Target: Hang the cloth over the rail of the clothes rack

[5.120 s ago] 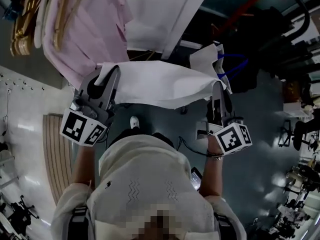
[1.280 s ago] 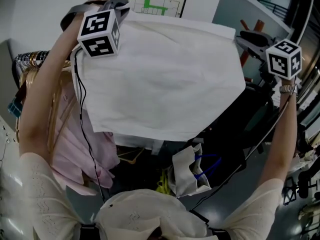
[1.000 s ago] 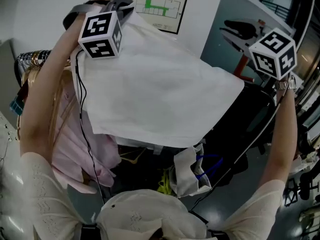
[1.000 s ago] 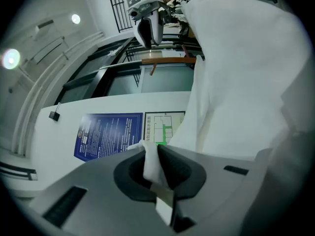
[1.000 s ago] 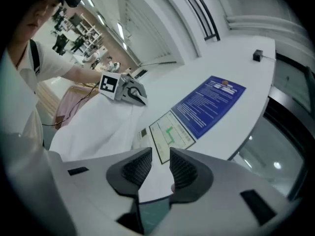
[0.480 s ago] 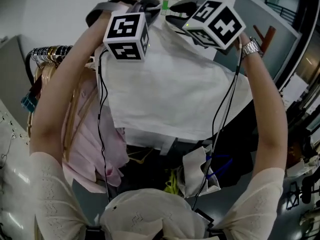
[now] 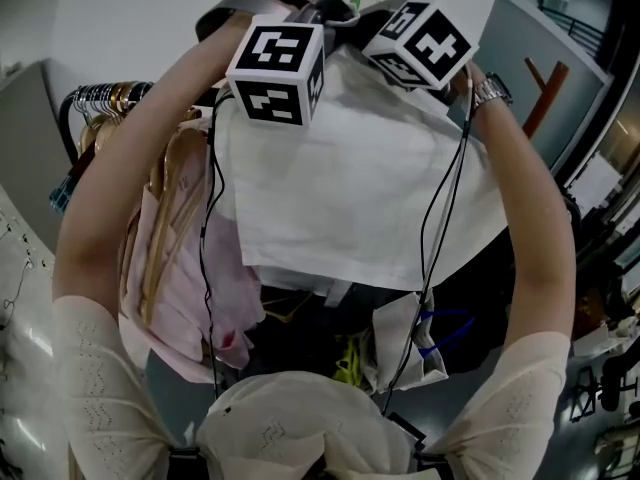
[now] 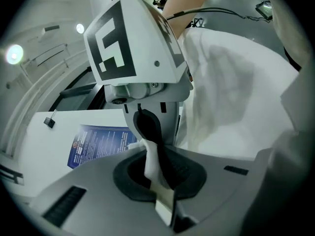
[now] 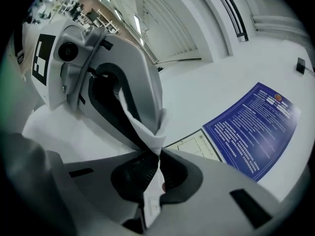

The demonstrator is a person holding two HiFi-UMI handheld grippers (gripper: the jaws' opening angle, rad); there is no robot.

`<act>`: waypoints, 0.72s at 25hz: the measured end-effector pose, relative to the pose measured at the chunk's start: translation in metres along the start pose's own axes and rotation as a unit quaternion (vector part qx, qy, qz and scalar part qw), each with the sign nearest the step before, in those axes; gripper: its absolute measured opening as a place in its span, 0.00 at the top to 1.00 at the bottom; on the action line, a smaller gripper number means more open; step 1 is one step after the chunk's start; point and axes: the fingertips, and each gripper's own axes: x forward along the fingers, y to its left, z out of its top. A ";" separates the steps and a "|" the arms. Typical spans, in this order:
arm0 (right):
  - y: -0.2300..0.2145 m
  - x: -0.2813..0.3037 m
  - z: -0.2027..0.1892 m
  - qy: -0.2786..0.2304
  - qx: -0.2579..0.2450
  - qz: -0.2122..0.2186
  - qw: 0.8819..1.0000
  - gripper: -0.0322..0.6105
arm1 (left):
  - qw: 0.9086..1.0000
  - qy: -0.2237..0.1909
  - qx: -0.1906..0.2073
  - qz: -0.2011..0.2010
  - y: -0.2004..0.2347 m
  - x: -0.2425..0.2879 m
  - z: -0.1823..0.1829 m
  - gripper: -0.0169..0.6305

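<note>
In the head view both arms are raised and the white cloth (image 7: pixel 360 188) hangs down from the two grippers, which meet at its top edge. My left gripper (image 7: pixel 318 10) is shut on a pinch of the cloth (image 8: pixel 153 157). My right gripper (image 7: pixel 372 20) is shut on a neighbouring fold (image 9: pixel 147 127). Each gripper view shows the other gripper just ahead, nose to nose. The clothes rack's rail (image 7: pixel 98 98) shows at the upper left, loaded with hangers, left of the cloth.
Wooden hangers (image 7: pixel 165 183) and a pink garment (image 7: pixel 185 288) hang on the rail's left part. A white bag with blue handles (image 7: pixel 405 343) sits below. A blue poster (image 9: pixel 256 127) is on the white wall behind. Cables (image 7: pixel 440 228) trail from the grippers.
The right gripper has swung left from far out on the right to meet the left gripper overhead, gathering the cloth's top edge. The cloth now hangs narrower.
</note>
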 end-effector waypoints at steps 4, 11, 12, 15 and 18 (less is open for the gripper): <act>-0.010 -0.001 -0.005 0.010 0.006 -0.012 1.000 0.91 | 1.000 0.004 0.016 0.009 0.010 -0.010 0.000 0.95; -0.020 0.005 -0.005 0.008 0.026 -0.015 1.000 0.91 | 0.999 0.031 0.028 -0.006 0.013 -0.042 -0.019 0.95; -0.021 0.007 -0.007 0.012 0.027 -0.016 0.999 0.91 | 0.999 0.035 0.029 -0.008 0.011 -0.046 -0.022 0.95; -0.026 0.011 -0.015 0.024 0.031 -0.024 0.999 0.91 | 0.999 0.044 0.028 -0.004 0.009 -0.063 -0.033 0.95; -0.027 0.014 -0.022 0.018 0.048 -0.017 0.999 0.91 | 0.999 0.038 0.016 -0.001 0.009 -0.080 -0.031 0.95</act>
